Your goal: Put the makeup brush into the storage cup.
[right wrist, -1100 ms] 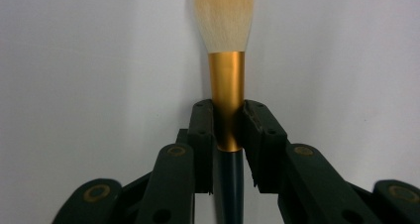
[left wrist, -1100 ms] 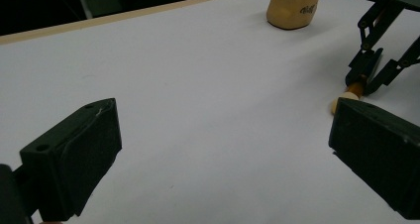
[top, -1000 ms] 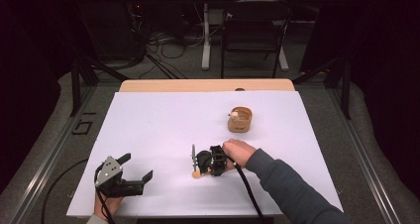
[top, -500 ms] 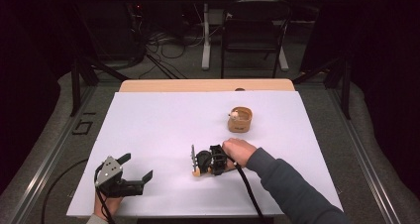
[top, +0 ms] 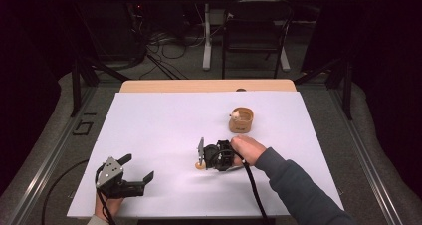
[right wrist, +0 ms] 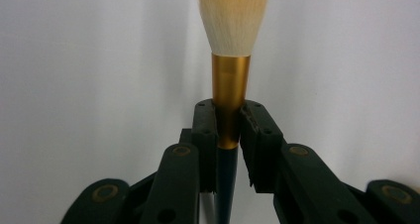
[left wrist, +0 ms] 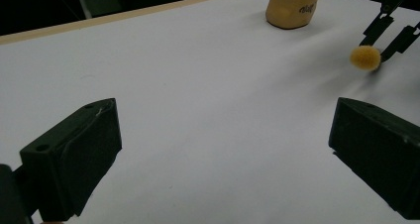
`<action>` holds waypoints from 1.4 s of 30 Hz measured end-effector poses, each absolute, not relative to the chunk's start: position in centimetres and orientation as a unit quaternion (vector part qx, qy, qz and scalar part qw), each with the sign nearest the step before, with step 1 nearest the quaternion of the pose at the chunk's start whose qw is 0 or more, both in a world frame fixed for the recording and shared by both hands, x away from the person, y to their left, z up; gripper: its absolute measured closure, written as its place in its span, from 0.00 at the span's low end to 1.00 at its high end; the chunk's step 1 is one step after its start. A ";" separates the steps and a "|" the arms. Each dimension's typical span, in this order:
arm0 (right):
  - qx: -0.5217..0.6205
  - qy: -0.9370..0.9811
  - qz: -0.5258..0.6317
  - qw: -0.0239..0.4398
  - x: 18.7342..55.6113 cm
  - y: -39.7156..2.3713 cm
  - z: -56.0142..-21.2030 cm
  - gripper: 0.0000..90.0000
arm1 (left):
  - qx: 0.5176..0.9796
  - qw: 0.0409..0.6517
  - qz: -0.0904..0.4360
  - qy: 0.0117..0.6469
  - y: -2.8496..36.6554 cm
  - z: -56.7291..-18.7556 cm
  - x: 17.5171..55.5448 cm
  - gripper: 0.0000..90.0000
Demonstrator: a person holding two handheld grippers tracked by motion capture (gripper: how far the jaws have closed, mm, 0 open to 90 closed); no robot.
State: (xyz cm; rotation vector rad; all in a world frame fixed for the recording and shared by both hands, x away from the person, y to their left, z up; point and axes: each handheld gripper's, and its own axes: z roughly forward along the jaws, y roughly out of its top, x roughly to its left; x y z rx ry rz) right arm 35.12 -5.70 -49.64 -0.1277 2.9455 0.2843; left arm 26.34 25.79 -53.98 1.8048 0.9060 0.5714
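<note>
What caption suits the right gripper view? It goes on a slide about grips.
Right tongs shut on the gold ferrule of a brush, its pale bristles pointing away over the white table.

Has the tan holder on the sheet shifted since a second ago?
No. The tan holder sits at the same spot relative to the table's wooden far edge in the high view.

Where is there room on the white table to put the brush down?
Bare sheet spreads between the left hand-held gripper and the tan cup, and along the far edge. It is crowded where the right hand-held gripper holds the brush.
</note>
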 end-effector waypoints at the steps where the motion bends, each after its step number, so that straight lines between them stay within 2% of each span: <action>1: -0.039 0.990 0.101 0.090 35.2 -5.8 -49.6 0.86 | 0.746 0.497 0.236 0.374 25.8 -54.0 26.3 0.00; 28: 0.042 0.967 0.217 0.128 35.7 -10.7 -46.6 0.86 | 0.747 0.497 0.236 0.374 25.7 -54.0 26.4 0.00; 42: 0.130 0.913 0.349 0.168 35.7 -14.6 -44.8 0.86 | 0.747 0.496 0.236 0.375 25.8 -54.1 26.4 0.00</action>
